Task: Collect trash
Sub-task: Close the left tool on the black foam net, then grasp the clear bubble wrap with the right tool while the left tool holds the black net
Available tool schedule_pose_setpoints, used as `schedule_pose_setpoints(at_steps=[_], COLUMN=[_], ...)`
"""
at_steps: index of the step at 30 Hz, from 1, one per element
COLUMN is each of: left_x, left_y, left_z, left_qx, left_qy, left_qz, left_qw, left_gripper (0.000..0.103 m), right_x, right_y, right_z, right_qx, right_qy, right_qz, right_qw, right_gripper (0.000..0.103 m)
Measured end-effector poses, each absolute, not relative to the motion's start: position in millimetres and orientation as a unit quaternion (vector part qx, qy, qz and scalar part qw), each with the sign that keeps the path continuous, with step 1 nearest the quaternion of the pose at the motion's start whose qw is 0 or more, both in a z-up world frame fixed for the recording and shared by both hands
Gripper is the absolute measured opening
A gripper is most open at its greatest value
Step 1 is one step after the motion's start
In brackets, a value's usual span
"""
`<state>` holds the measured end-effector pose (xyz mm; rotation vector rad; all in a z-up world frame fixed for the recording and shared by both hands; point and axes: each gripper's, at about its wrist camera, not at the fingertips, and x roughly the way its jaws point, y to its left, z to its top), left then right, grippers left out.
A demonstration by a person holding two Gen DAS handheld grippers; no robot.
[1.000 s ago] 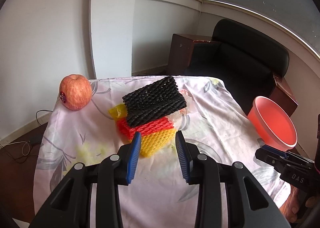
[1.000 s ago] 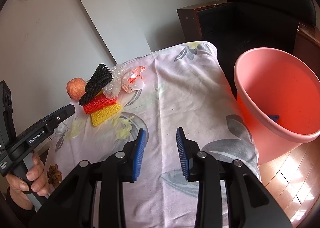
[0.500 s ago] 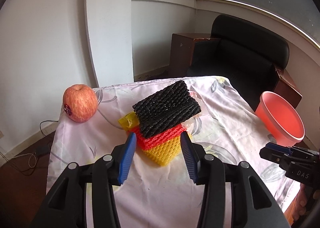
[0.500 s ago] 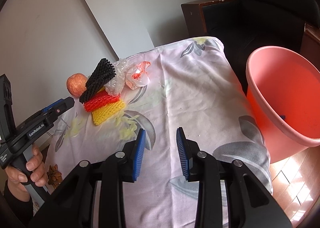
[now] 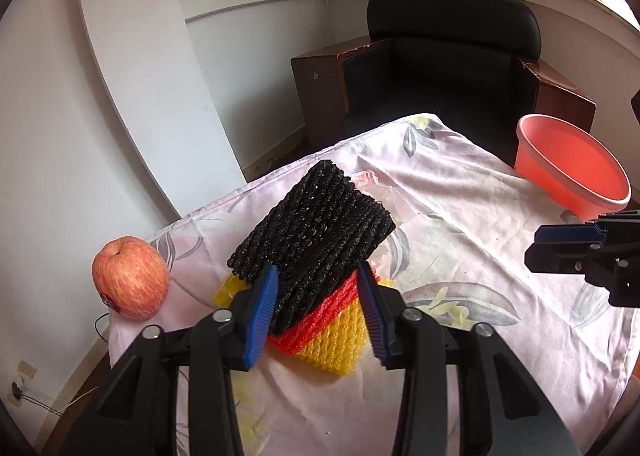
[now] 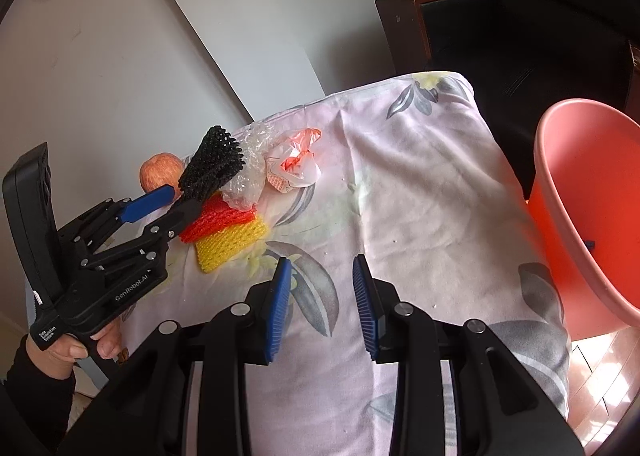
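Observation:
A stack of foam fruit nets lies on the flowered tablecloth: a black net (image 5: 316, 228) on top, tilted up, a red net (image 5: 320, 316) under it and a yellow net (image 5: 336, 344) at the bottom. My left gripper (image 5: 316, 300) is open, its blue pads on either side of the black net's near edge. It also shows in the right wrist view (image 6: 168, 204). Crumpled clear plastic (image 6: 248, 176) and a white and orange wrapper (image 6: 294, 164) lie behind the stack. My right gripper (image 6: 322, 296) is open and empty above the cloth.
A pink bucket (image 6: 592, 208) stands past the table's right edge, also in the left wrist view (image 5: 572, 164). A red apple (image 5: 130, 276) sits at the table's left edge. A black armchair (image 5: 448, 56) stands behind the table.
My left gripper has moved forward so its open pads now straddle the black net's near edge. My right gripper has drifted slightly toward the table's middle.

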<state>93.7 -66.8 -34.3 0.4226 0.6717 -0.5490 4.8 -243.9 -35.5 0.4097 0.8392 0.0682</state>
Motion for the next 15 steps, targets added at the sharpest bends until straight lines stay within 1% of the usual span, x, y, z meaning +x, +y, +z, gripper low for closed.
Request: schedule_pose_setpoints(at_steps=[2, 3, 8, 13, 15], left_x=[96, 96, 86, 71, 65], left_y=[-65, -63, -44, -18, -8], left_z=[-37, -38, -27, -11, -9], left_qx=[0.197, 0.192, 0.145, 0.073, 0.049], left_qy=[0.328, 0.329, 0.321, 0.318, 0.321], left_qz=[-0.267, -0.268, -0.272, -0.266, -0.257], left_qw=[0.884, 0.885, 0.895, 0.907, 0.910], left_gripper=[0.011, 0.010, 0.008, 0.008, 0.008], right_x=[15, 21, 51, 80, 88], right_y=[-244, -243, -234, -223, -220], right_z=[-35, -35, -32, -29, -28], right_qx=[0.200, 0.201, 0.190, 0.176, 0.188], right_qy=[0.403, 0.403, 0.401, 0.393, 0.396], right_qz=[0.039, 0.042, 0.059, 0.072, 0.084], right_qw=[0.892, 0.892, 0.894, 0.900, 0.895], right_gripper=[0.033, 0.033, 0.033, 0.033, 0.033])
